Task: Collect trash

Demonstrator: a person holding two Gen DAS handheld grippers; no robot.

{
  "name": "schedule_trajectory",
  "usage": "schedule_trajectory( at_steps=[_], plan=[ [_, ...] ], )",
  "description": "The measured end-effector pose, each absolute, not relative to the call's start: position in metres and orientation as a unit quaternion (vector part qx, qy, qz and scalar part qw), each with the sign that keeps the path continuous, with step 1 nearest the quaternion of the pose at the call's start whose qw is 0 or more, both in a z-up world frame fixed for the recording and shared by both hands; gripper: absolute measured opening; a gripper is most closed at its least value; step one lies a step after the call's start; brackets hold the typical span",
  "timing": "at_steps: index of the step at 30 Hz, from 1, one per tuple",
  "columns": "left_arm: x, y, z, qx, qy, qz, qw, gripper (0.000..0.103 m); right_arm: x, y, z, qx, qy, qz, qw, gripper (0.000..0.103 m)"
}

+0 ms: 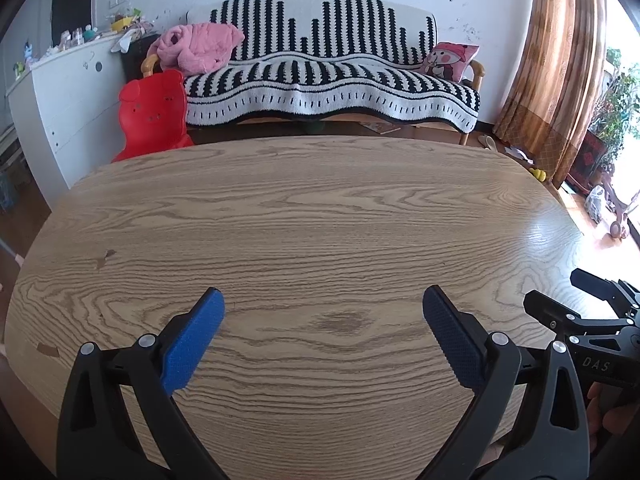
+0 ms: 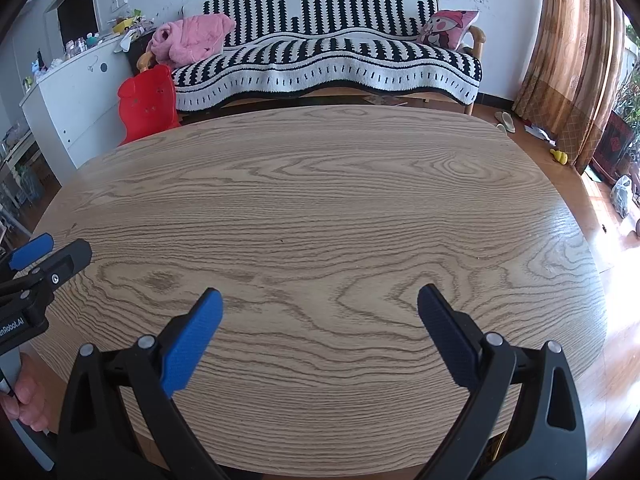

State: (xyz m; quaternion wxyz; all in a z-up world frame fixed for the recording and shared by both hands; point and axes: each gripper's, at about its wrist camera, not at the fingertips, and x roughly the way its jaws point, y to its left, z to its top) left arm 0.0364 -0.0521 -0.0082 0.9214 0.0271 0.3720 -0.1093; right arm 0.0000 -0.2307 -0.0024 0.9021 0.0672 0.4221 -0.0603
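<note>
On the far left, a white cabinet (image 1: 60,96) is standing by the wall, and a red chair (image 1: 154,114) is sitting just beside it. A pink blanket (image 1: 198,46) is lying on the striped sofa (image 1: 332,76), and a pink pillow (image 1: 452,60) is leaning at the sofa's other end. Brown curtains (image 1: 556,64) are hanging on the right.

The left gripper (image 1: 323,300) is hovering over the wood table (image 1: 320,208) with its blue fingers (image 1: 192,344) spread wide, holding nothing. The right gripper (image 2: 319,300) is hovering next to it, also wide and holding nothing.

No trash is showing on the table. Small scraps (image 2: 538,131) are lying on the floor by the curtains.
</note>
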Motion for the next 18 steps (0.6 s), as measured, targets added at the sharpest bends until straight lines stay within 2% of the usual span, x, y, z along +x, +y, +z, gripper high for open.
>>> schedule_trajectory(
  at_steps=[9,18],
  plan=[
    [0.0352,-0.0527,-0.0046,0.04,0.359,-0.096,0.928,0.096,-0.0034,-0.2345,-0.004,0.067,0.423,-0.061,0.902,0.095],
    [0.0419,-0.0505,-0.0062,0.024,0.383,-0.098,0.918,0.097,-0.0031,-0.2354,-0.006,0.066,0.423,-0.06,0.902,0.095]
  ],
)
